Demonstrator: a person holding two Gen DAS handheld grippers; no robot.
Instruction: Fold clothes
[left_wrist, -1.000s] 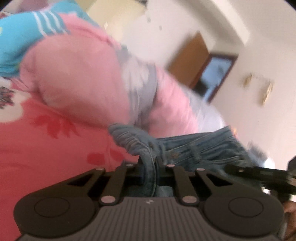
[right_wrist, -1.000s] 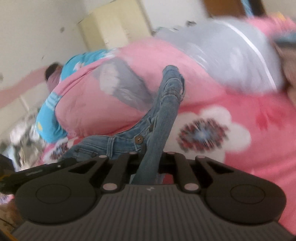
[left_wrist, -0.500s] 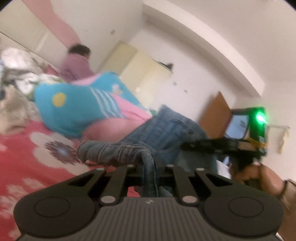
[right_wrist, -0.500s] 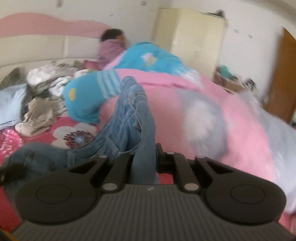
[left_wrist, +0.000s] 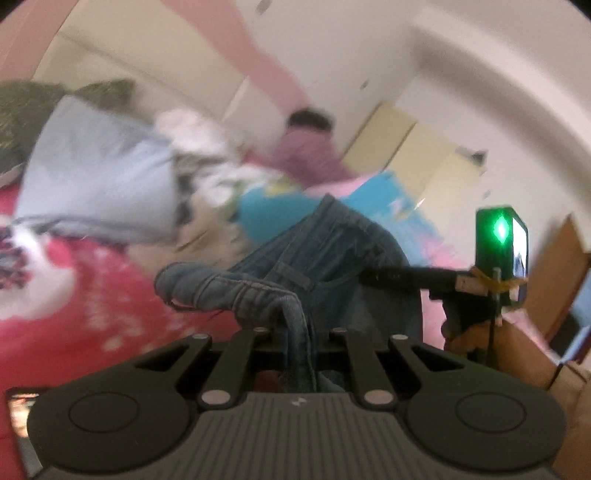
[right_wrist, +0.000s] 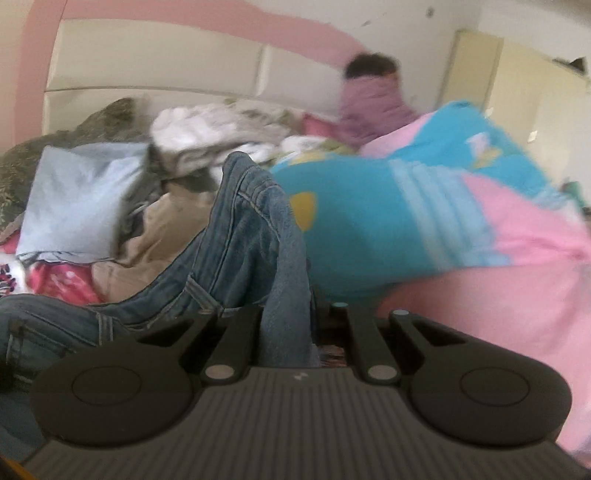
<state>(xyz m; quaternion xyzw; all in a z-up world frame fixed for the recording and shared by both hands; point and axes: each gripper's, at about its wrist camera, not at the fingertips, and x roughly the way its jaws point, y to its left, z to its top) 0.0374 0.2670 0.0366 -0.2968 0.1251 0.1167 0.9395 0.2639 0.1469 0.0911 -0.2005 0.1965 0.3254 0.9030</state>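
A pair of blue jeans (left_wrist: 317, 258) is held up off the bed between both grippers. My left gripper (left_wrist: 297, 332) is shut on a bunched edge of the jeans; denim hangs down between its jaws. My right gripper (right_wrist: 288, 310) is shut on another part of the jeans (right_wrist: 243, 229), which rise above it and trail away to the left. The right gripper also shows in the left wrist view (left_wrist: 406, 277), with a green light above it. The fingertips of both are hidden by denim.
A red floral bedsheet (left_wrist: 74, 314) lies below. A pink and blue quilt (right_wrist: 424, 221) is heaped at right. A light blue pillow (right_wrist: 77, 199) and a pile of loose clothes (right_wrist: 207, 129) lie by the headboard. A person in purple (right_wrist: 369, 96) sits at the back.
Both grippers have swung upward and toward the headboard with the jeans lifted. The views now face the pillow and clothes pile instead of the pink quilt.
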